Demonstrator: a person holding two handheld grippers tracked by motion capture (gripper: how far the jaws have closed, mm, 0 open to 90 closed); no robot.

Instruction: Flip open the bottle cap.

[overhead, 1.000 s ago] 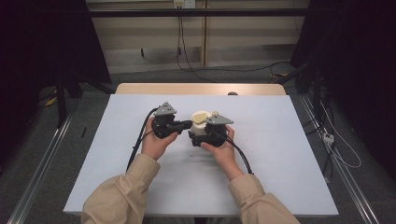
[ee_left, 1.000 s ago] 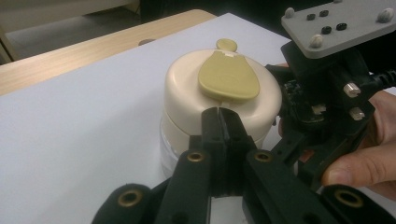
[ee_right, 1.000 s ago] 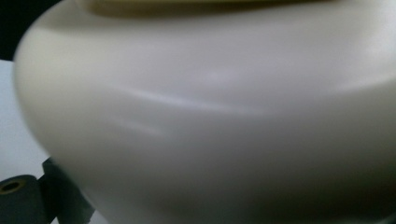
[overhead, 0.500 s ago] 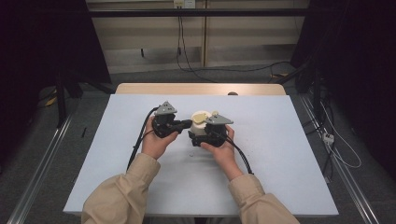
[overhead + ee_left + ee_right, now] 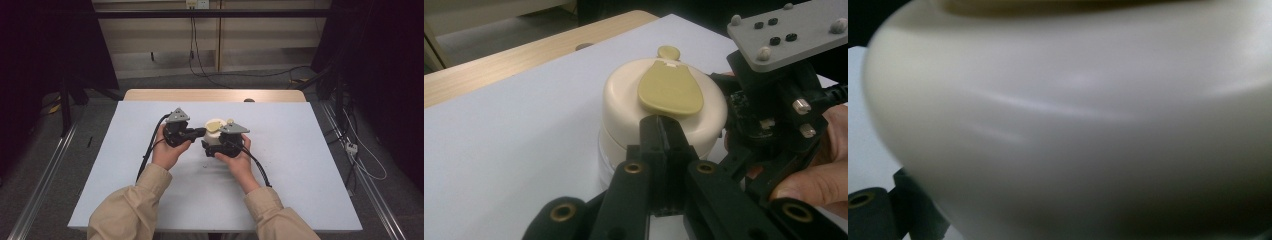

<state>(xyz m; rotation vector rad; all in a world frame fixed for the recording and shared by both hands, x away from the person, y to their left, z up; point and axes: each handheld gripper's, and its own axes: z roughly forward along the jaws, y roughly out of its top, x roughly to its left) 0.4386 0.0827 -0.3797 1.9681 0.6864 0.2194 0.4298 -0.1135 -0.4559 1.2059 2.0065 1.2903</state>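
Cream jar (image 5: pixel 664 115) upright | left hand-held gripper (image 5: pixel 663 131) pressed together | right hand-held gripper (image 5: pixel 222 142): jaw state unclear

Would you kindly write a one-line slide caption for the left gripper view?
Left gripper, jaws closed, at the rim of a cream container with a tan flip tab; right gripper alongside.

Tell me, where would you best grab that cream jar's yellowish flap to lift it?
Probably by the small tab at the far end of the flap, coming from the far side. The flap lies flat on the round lid, so only that tab seems to jut out enough for pinching.
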